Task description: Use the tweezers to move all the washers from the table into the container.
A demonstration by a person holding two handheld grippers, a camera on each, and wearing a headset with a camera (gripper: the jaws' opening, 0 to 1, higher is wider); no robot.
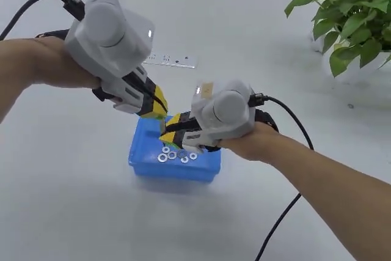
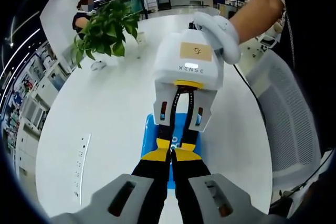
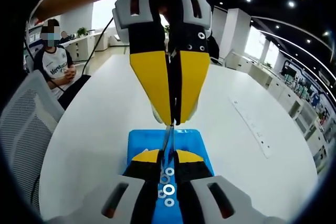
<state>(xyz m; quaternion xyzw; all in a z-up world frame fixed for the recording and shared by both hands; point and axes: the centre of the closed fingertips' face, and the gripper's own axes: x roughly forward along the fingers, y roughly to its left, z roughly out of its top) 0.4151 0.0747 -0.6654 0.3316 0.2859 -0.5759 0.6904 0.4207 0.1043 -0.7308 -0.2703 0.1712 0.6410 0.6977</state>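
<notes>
A blue container [image 1: 145,162] sits on the white table with several silver washers [image 1: 177,154] inside it. Both grippers meet tip to tip just above its far rim. My left gripper [image 1: 160,109] comes down from the upper left, jaws together. My right gripper [image 1: 171,131] reaches in from the right, also shut. In the right gripper view, thin metal tweezers [image 3: 167,140] run from the left gripper's yellow jaws down between my right gripper [image 3: 168,157], above the washers [image 3: 168,189] in the container [image 3: 137,142]. In the left gripper view, my left gripper [image 2: 172,153] is shut against the right gripper's tips over the container [image 2: 151,135].
A white power strip [image 1: 168,60] lies on the table beyond the grippers. A potted plant [image 1: 349,16] stands at the far right corner. The right gripper's black cable [image 1: 286,212] trails toward the near edge. A seated person [image 3: 52,61] and a mesh chair [image 3: 26,124] are beside the table.
</notes>
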